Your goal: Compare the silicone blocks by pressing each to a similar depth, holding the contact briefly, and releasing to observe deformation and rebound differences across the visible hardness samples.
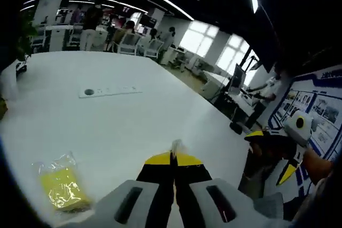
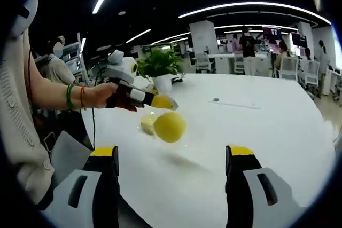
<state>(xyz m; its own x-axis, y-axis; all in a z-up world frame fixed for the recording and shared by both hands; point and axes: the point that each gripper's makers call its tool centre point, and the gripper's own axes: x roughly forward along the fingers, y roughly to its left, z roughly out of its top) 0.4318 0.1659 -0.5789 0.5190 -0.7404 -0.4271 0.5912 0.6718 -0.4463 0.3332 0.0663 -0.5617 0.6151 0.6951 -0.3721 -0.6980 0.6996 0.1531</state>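
On the white table (image 1: 133,126), near its edge, lies a yellow silicone block (image 1: 62,185) inside crinkled clear wrapping that glints with highlights. From the right gripper view, a round yellow piece (image 2: 170,126) in clear film hangs just below the left gripper (image 2: 166,102), whose yellow-tipped jaws are pressed together on a wisp of that film. The right gripper (image 2: 171,156) has its jaws spread wide, holding nothing.

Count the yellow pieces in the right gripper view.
2. A round bright yellow piece is just below the tip of the left gripper. A paler piece is right behind it, on its left side. Others may be hidden.
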